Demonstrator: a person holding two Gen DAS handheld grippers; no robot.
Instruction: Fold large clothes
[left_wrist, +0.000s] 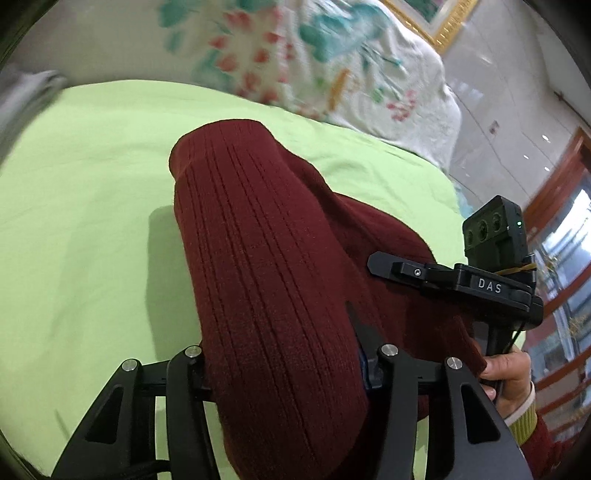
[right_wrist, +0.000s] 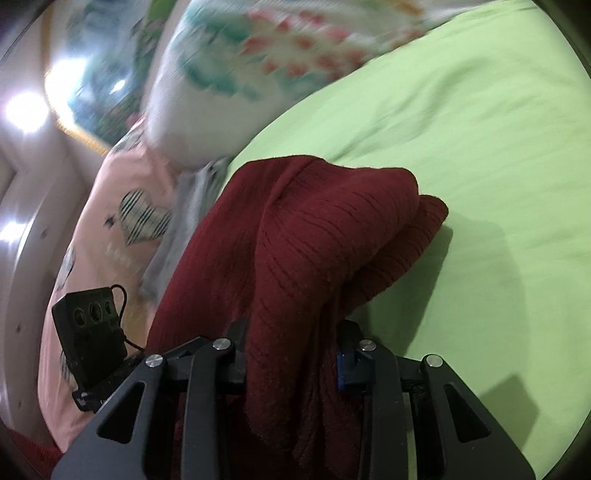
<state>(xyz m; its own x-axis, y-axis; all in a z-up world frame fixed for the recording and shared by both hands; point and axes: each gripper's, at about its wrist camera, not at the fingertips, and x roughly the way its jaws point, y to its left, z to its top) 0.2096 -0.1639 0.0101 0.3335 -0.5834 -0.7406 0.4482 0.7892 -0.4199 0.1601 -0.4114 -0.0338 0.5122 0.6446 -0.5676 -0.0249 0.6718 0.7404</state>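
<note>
A dark red ribbed knit garment (left_wrist: 258, 236) hangs between both grippers above a light green bed sheet (left_wrist: 85, 184). My left gripper (left_wrist: 284, 365) is shut on the garment, and the cloth drapes over its jaws and hides the fingertips. In the right wrist view the same garment (right_wrist: 306, 236) bunches over my right gripper (right_wrist: 291, 354), which is shut on it. The right gripper's body (left_wrist: 480, 284) shows in the left wrist view, held by a hand at the right. The left gripper's camera block (right_wrist: 92, 328) shows at the left of the right wrist view.
A white floral quilt (left_wrist: 332, 55) lies bunched at the far side of the bed. A pink pillow with heart prints (right_wrist: 122, 206) and a grey cloth (right_wrist: 188, 214) lie beside it. A wooden door frame (left_wrist: 565, 206) stands at the right.
</note>
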